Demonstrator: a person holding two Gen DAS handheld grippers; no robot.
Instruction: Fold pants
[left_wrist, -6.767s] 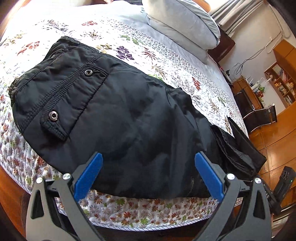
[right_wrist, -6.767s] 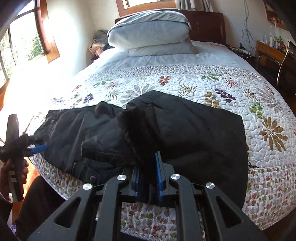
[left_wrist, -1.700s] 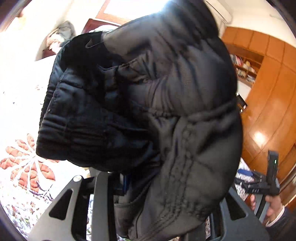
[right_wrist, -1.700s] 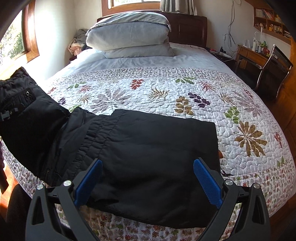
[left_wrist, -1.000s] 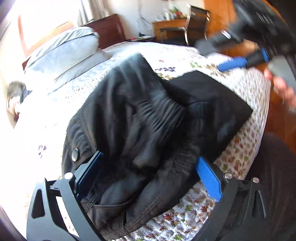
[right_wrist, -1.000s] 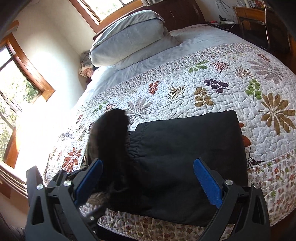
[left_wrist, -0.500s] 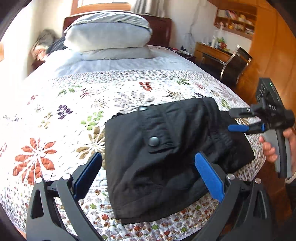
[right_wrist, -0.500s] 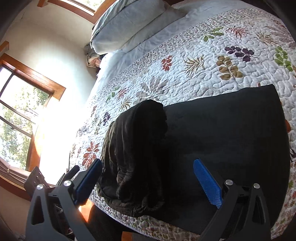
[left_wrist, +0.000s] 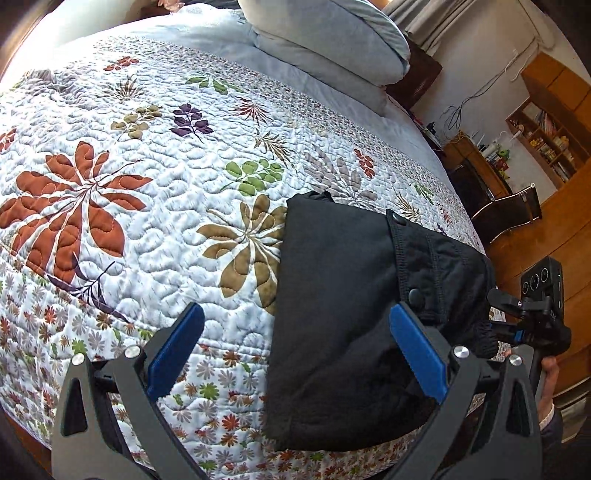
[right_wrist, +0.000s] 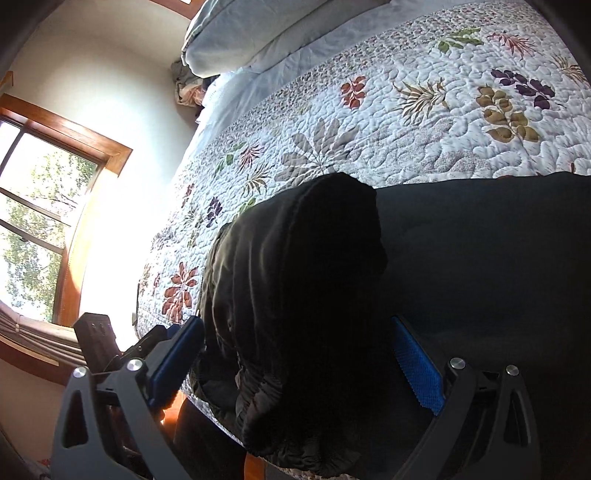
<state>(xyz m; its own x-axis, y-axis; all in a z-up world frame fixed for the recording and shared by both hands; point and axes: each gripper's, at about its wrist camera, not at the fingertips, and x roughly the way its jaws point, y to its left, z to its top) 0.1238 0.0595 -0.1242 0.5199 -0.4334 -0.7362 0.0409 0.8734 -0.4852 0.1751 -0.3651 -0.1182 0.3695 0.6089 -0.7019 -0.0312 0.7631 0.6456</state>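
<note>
The black pants (left_wrist: 343, 295) lie folded into a compact bundle on the floral quilt (left_wrist: 147, 184) of the bed, at its near edge, with their lower end hanging slightly over the side. A flap with a snap button (left_wrist: 414, 294) faces up on the top layer. The left tongs (left_wrist: 295, 354) hang apart with nothing between them, over the quilt just beside the bundle's left edge. The right tongs (right_wrist: 295, 360) are likewise spread wide and empty, straddling a raised hump of the top fold without touching it. Grey pillows (left_wrist: 332, 33) sit stacked at the far end of the bed.
</note>
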